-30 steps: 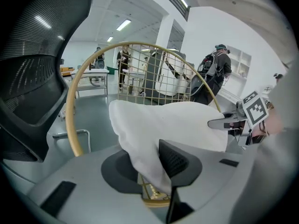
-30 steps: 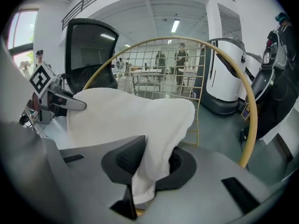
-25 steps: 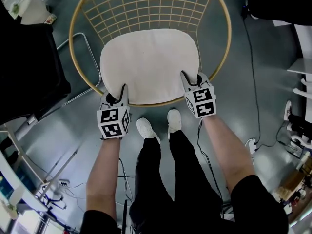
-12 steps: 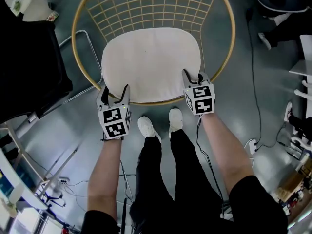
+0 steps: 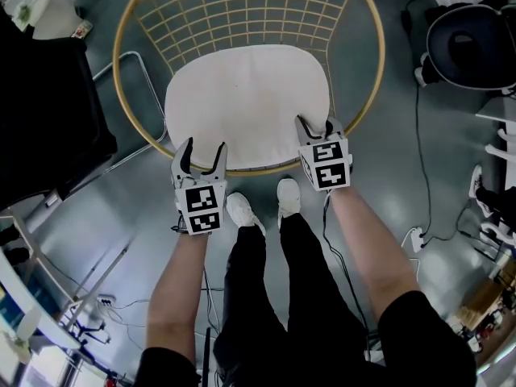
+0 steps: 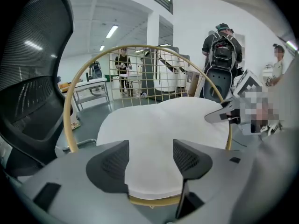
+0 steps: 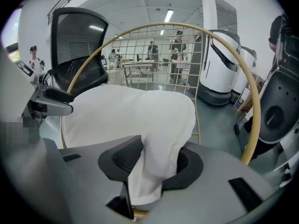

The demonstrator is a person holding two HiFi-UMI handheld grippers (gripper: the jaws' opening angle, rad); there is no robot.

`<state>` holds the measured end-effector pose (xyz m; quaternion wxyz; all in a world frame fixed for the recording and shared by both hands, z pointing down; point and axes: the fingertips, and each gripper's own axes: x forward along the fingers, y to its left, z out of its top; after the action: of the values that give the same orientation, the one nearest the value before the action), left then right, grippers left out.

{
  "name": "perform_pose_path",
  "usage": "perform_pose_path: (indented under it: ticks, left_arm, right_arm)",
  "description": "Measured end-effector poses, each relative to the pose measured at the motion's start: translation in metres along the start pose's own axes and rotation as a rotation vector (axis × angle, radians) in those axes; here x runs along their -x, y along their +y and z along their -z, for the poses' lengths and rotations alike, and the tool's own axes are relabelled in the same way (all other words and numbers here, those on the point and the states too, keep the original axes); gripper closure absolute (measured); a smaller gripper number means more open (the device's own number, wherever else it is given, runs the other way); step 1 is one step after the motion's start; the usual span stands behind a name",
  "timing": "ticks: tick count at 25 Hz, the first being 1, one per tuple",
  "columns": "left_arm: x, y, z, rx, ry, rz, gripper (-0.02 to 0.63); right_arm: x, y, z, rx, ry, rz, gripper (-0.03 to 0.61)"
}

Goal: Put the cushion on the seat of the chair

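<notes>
The cushion (image 5: pixel 246 103) lay on the chair (image 5: pixel 242 6) seat. The left gripper (image 5: pixel 203 147) held nothing, its wide jaws closing a bit. The right gripper (image 5: pixel 316 126), opening, pinched the near right corner. Pulling back early could drag it off.

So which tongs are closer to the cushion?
Right. The right tongs pinch the cushion at its front right edge, jaws opening. The left tongs sit at its front left edge, jaws wide but closing, pads off it.
</notes>
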<state>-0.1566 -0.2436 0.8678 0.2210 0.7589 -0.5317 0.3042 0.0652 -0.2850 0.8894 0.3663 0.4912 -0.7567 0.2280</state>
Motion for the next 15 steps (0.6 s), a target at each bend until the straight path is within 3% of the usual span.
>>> perform_pose_path:
  ticks: [7,8,10,12,15]
  left_arm:
    - [0.003,-0.007,-0.01,0.024,-0.005,0.027,0.321]
    - [0.004,-0.007,-0.012,0.028,-0.007,0.029,0.321]
    - [0.006,-0.007,-0.016,0.034,-0.014,0.035,0.325]
    - [0.008,-0.007,-0.021,0.036,-0.024,0.039,0.333]
    - [0.011,-0.008,-0.026,0.038,-0.034,0.047,0.348]
  right_arm:
    - [0.006,-0.002,-0.006,0.031,0.025,0.07,0.349]
    - [0.006,-0.002,-0.005,0.016,0.029,0.074,0.312]
    - [0.004,-0.004,-0.004,-0.005,0.034,0.088,0.138]
    - [0.004,-0.008,-0.004,-0.004,0.032,0.109,0.122]
    - [0.004,-0.01,-0.002,0.008,0.031,0.129,0.015]
